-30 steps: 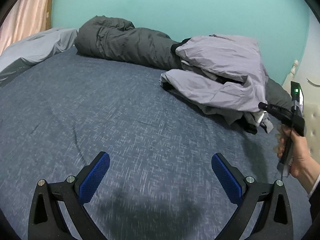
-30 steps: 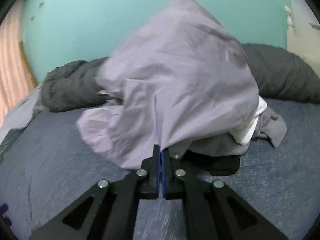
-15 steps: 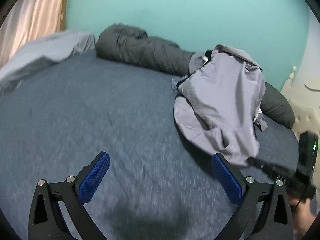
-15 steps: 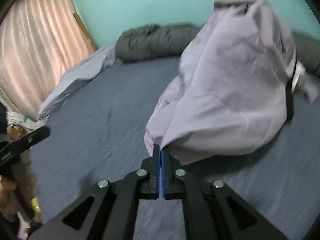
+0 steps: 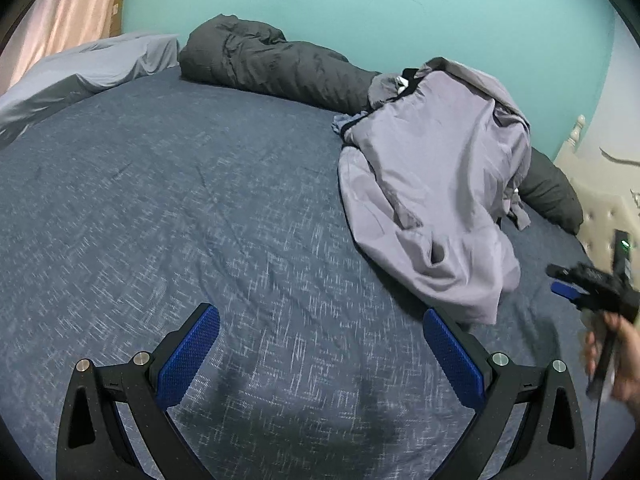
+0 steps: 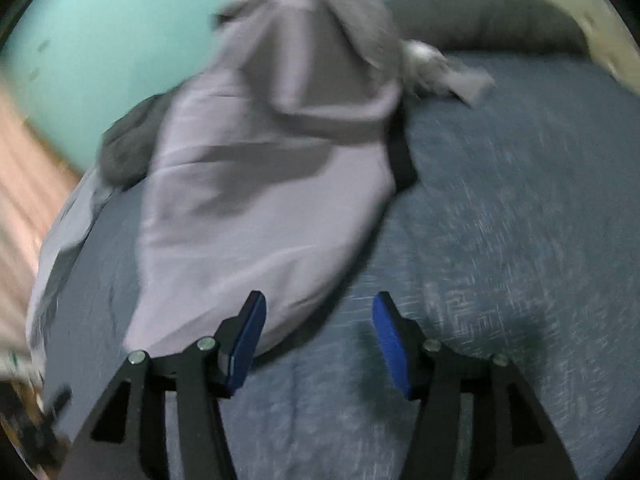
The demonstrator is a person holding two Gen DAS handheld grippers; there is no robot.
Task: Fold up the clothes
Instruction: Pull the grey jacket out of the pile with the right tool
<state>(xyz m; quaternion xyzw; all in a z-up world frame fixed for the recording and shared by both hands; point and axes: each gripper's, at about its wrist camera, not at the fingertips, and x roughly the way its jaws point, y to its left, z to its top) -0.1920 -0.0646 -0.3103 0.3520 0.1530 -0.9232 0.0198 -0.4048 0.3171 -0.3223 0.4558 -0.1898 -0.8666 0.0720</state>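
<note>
Nearest in the right wrist view, the right gripper (image 6: 318,328) has its jaws opening, and nothing sits between the blue pads: the gap shows only the blue bedsheet (image 6: 500,208). The near hem of the lilac garment (image 6: 256,208) lies just beside the left pad, touching or almost touching its outer face, so the cloth is free of this claw and lies on the bed. From there the garment runs away up and slightly left, its long axis pointing from the gripper toward the far wall, where its far end drapes over a heap of other clothes against the dark grey duvet roll (image 6: 492,20). The picture is blurred, so finer folds cannot be told.

In the left wrist view, the left gripper (image 5: 320,354) is spread wide and empty over bare sheet. The lilac garment (image 5: 432,200) lies ahead and to its right, its near hem just beyond the right pad, its length slanting away toward the far right. The right gripper (image 5: 576,282) shows at the right edge, held in a hand (image 5: 616,356), just right of that same hem.

Both claws are near the near hem, the right one closer. The coming move, likely spreading the garment flat, turns on taking that hem from both sides and drawing it along its length toward the near, open stretch of bed.
</note>
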